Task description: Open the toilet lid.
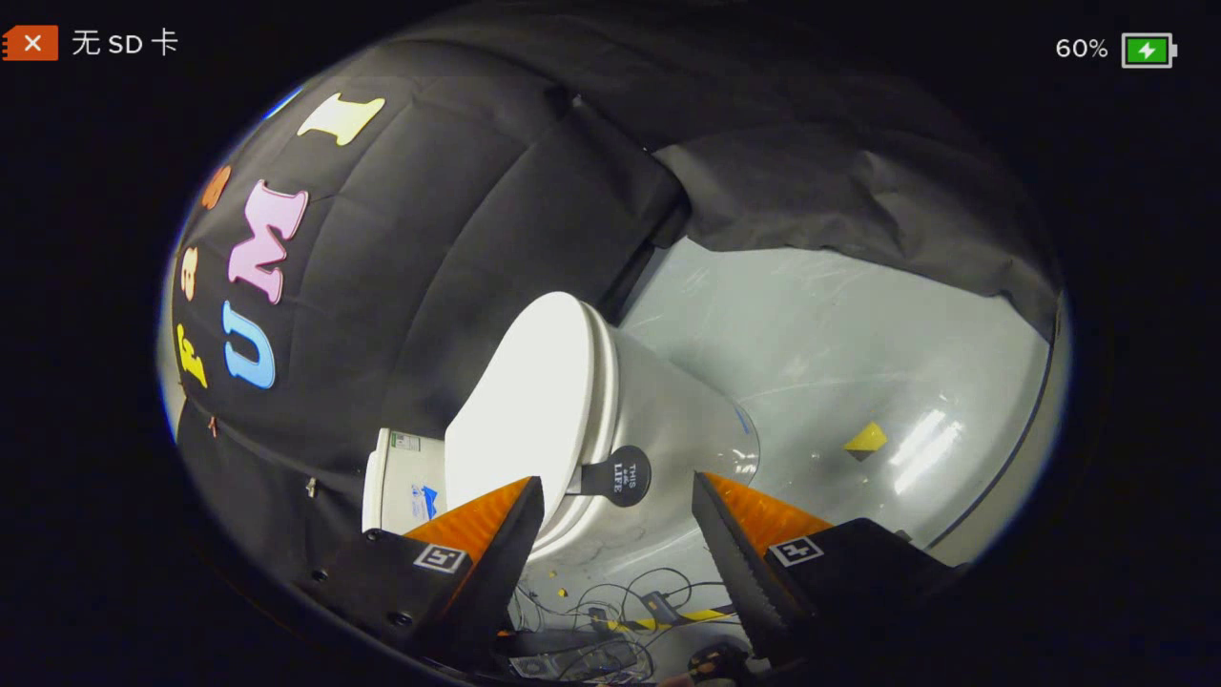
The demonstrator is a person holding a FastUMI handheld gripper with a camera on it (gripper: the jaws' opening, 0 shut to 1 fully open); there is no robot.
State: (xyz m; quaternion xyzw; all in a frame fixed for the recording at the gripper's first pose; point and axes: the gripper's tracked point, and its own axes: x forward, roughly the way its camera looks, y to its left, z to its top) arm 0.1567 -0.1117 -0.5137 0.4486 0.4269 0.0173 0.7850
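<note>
Approach step: jaws (618,515) apart, empty, toilet lid (520,401) down. Its black tab handle (620,475) sits just ahead between them. Next: close on tab, then lift.

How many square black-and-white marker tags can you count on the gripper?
2: one marker tag sits on the left finger's base beside the toilet lid; the other on the right finger's base. The gripper is open. Others may be hidden.
</note>
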